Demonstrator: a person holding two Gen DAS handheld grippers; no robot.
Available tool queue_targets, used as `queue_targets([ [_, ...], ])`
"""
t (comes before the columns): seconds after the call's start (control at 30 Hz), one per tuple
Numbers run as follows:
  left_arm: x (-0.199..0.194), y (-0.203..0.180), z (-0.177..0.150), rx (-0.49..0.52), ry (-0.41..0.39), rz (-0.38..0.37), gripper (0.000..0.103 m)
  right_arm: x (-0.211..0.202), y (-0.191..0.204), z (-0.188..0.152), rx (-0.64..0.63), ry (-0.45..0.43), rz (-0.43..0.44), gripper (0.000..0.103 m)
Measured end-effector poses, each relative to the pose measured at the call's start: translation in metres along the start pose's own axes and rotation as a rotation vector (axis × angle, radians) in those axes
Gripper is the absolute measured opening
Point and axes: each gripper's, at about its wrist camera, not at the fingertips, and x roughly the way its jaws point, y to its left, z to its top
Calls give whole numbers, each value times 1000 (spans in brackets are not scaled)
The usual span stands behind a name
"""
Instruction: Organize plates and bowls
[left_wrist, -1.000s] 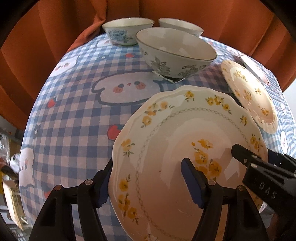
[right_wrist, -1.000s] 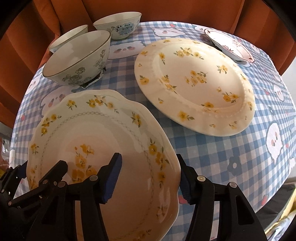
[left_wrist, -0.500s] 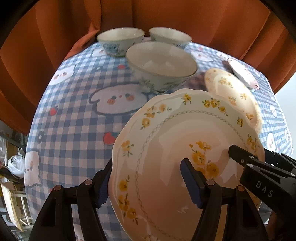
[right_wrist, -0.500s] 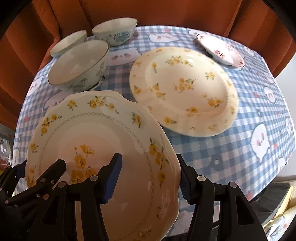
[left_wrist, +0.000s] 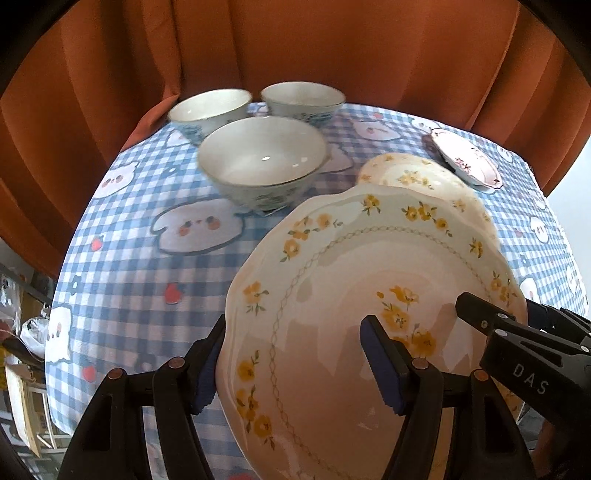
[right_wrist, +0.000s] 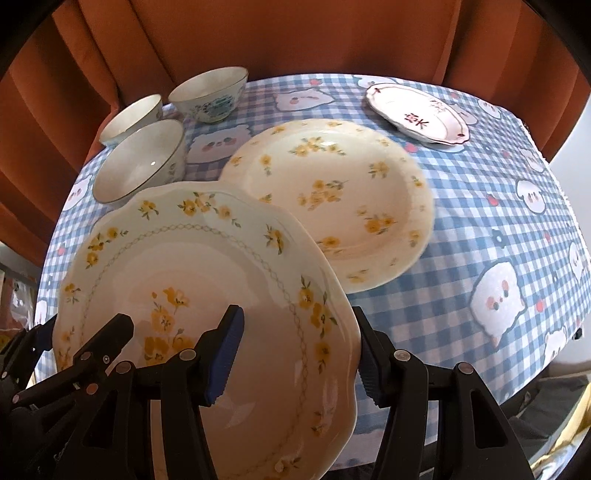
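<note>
A scalloped cream plate (left_wrist: 351, 295) (right_wrist: 184, 280) with yellow flowers hangs tilted above the table, held from both sides. My left gripper (left_wrist: 295, 365) is shut on its left rim, one blue pad on the plate's face and the other outside the edge. My right gripper (right_wrist: 295, 352) is shut on the right rim in the same way. Each gripper shows at the edge of the other's view. On the table lie a round cream flowered plate (right_wrist: 332, 199) and a small pink-rimmed plate (right_wrist: 417, 114). At the back left stand a large bowl (left_wrist: 262, 162) and two smaller bowls (left_wrist: 210, 107) (left_wrist: 303, 98).
A blue checked tablecloth (right_wrist: 480, 229) with cartoon animals covers the round table. An orange curtain (left_wrist: 295, 44) hangs close behind it. The table's edge drops off at the right and at the front.
Both grippers have risen and drawn back with the scalloped plate between them. The table, bowls and other plates now look smaller and farther off.
</note>
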Motion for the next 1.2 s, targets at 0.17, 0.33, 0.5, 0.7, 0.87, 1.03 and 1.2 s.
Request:
queue_targets([
  [0.17,1,-41,4,13,-4,10,70,-8,-38,6,2,-22,-1,60],
  [0.33,5,-76,7,20,-4,2,70,-11,-78,9,11,-24,0,60],
  [0.5,7,-111,9,44,-26,1,70,-16,-116,14,25,-38,-4,60],
  [0.7,17,-149,9,48,-24,-7,70,-15,-156,20,36,-41,-6,60],
  [0.87,27,-180,11,50,-26,-17,70,-10,-192,25,43,-43,-15,60],
  [1.03,40,-208,13,57,-11,-27,70,-4,-222,28,48,-34,-26,60],
  [1.2,54,-233,14,70,13,-33,70,5,-249,29,60,-9,-35,60],
])
